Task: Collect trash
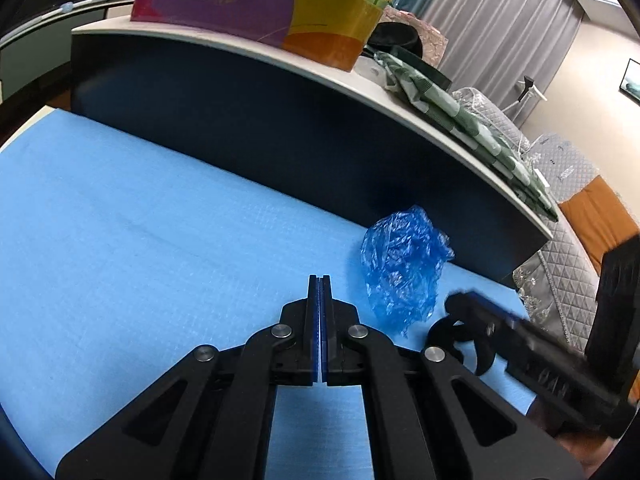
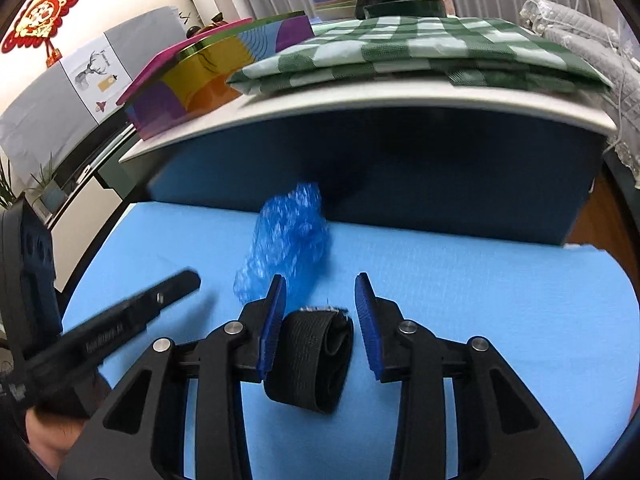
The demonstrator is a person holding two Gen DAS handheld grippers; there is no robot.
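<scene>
Left gripper (image 1: 319, 280): my jaws are pressed together on nothing, lower centre.
Right gripper (image 2: 320, 292): my jaws stand apart around the black strap roll (image 2: 316, 356), not pinching it.
Blue plastic wad (image 1: 404, 264): lying on the blue mat (image 1: 140, 220), centre right.
Progress: nothing collected yet, I judge; both pieces remain, no bin visible.

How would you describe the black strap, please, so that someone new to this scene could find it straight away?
Start at the blue mat in front of the dark raised shelf. Near the mat's front, between the open fingers of the right gripper, lies the black strap, a ribbed elastic band folded into a flat loop. Its only neighbour is the crumpled blue plastic just behind it, translucent and shapeless.
</scene>
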